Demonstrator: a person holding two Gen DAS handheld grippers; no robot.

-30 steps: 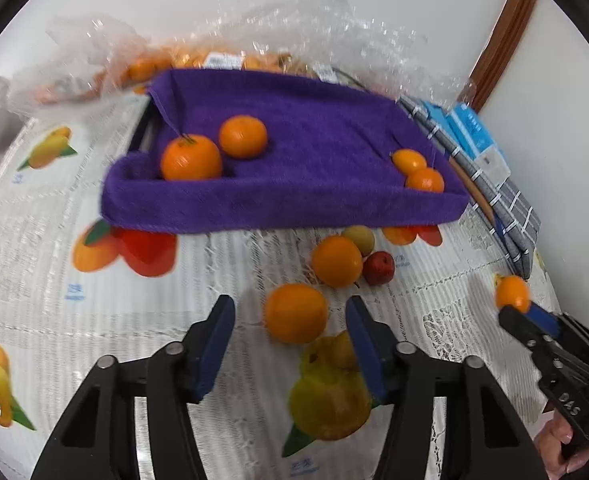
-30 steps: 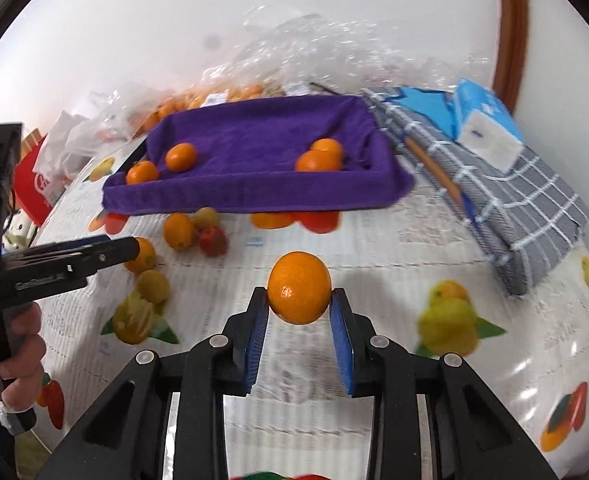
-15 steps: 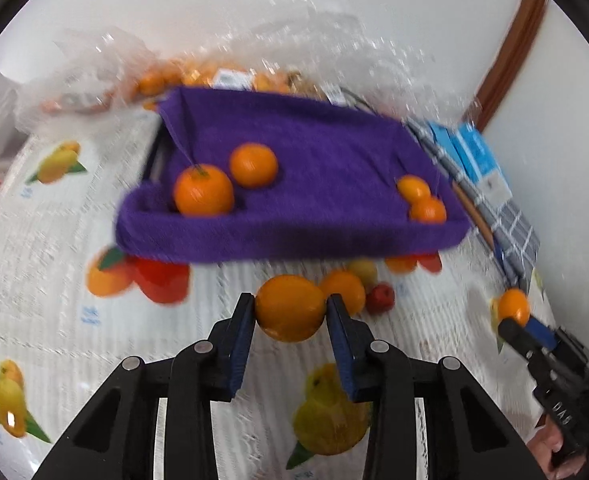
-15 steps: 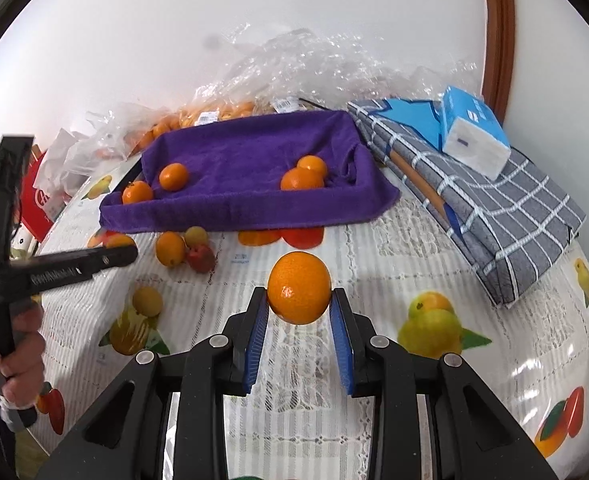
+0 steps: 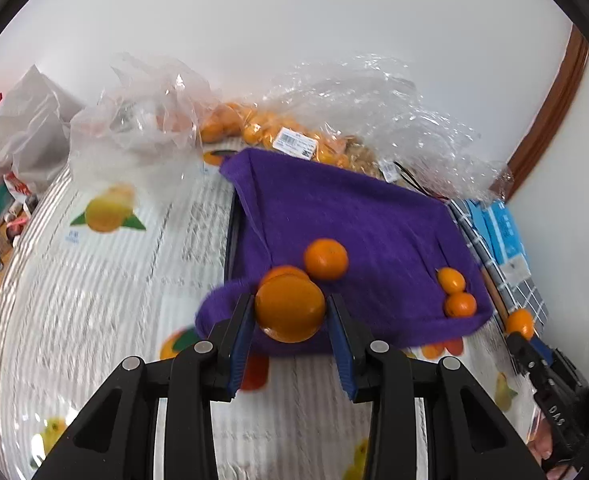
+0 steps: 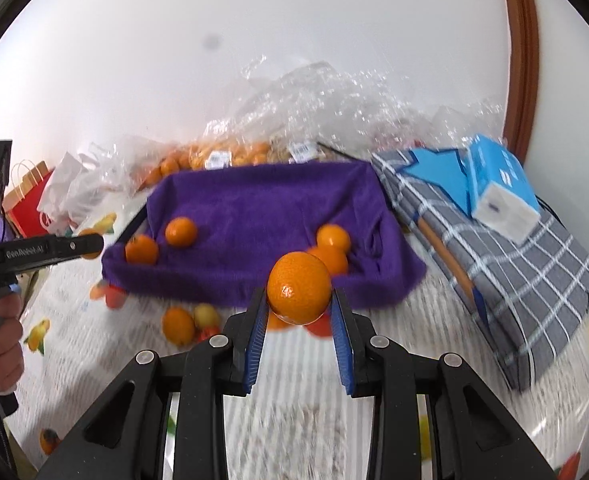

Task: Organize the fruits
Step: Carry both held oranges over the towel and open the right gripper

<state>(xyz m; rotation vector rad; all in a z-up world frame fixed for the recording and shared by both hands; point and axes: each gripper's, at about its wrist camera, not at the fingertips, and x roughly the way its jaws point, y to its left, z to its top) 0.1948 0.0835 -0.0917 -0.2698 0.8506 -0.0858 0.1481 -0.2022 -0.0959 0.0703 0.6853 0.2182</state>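
Oranges are held in both grippers. The left gripper (image 5: 290, 314) is clamped on an orange (image 5: 289, 307), gripped at its sides by the blue pads, and is carried just at the near left edge of the purple towel (image 5: 354, 216) that lines the tray. The right gripper (image 6: 299, 303) is likewise clamped on a second orange (image 6: 299, 294), which is held off the table before the near right part of the same towel.

Four oranges are already laid on the towel: a left pair (image 6: 180, 232) and a right pair (image 6: 333, 238). A few loose fruits (image 6: 178, 325) are left on the tablecloth (image 6: 306, 412) in front of the tray.

The towel lies straight ahead of both grippers, a little further along the line of the fingers. The left pair sits directly beyond the left gripper's orange, one of the two being partly hidden behind it; the right pair sits directly beyond the right gripper's orange. Each arm thus seems matched to its own end of the tray, and neither needs to cross over.

The next step is judged to be a short forward carry over the rim, with release beside each pair. A roll against fruit already placed is the likely risk.
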